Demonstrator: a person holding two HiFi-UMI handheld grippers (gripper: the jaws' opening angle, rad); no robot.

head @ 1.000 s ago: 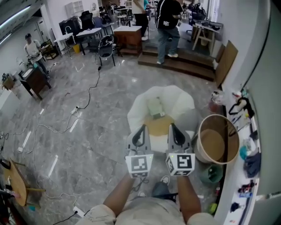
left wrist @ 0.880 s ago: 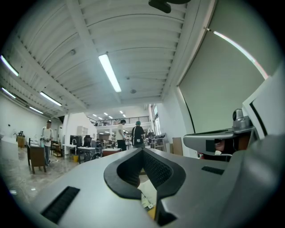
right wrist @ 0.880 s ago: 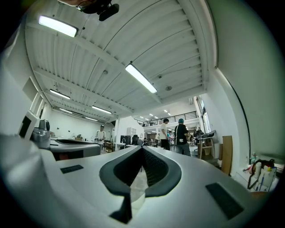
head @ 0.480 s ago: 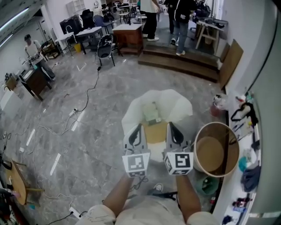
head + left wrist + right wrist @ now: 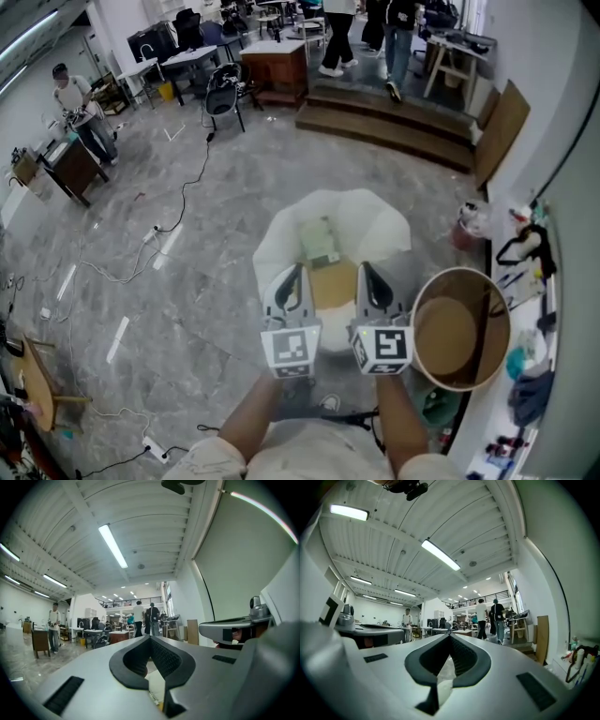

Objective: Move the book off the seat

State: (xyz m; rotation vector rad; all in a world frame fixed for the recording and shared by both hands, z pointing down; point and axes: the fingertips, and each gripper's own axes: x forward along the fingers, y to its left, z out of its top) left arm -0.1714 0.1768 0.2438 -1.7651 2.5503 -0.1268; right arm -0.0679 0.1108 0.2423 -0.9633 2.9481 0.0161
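On the white chair [image 5: 382, 217], a pale book [image 5: 319, 241] lies on the seat just beyond the left gripper [image 5: 299, 274] and right gripper [image 5: 366, 272], each with jaws pressed together and empty. The cover print is too small to read.

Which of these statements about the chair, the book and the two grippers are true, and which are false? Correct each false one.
1. The book lies on the white chair. True.
2. The left gripper has its fingers closed on the book. False: its fingers are shut on nothing, and the book lies ahead of them on the chair.
3. The right gripper is shut and holds nothing. True.
4. In the head view, the round brown tub stands to the left of the chair. False: it stands to the chair's right.
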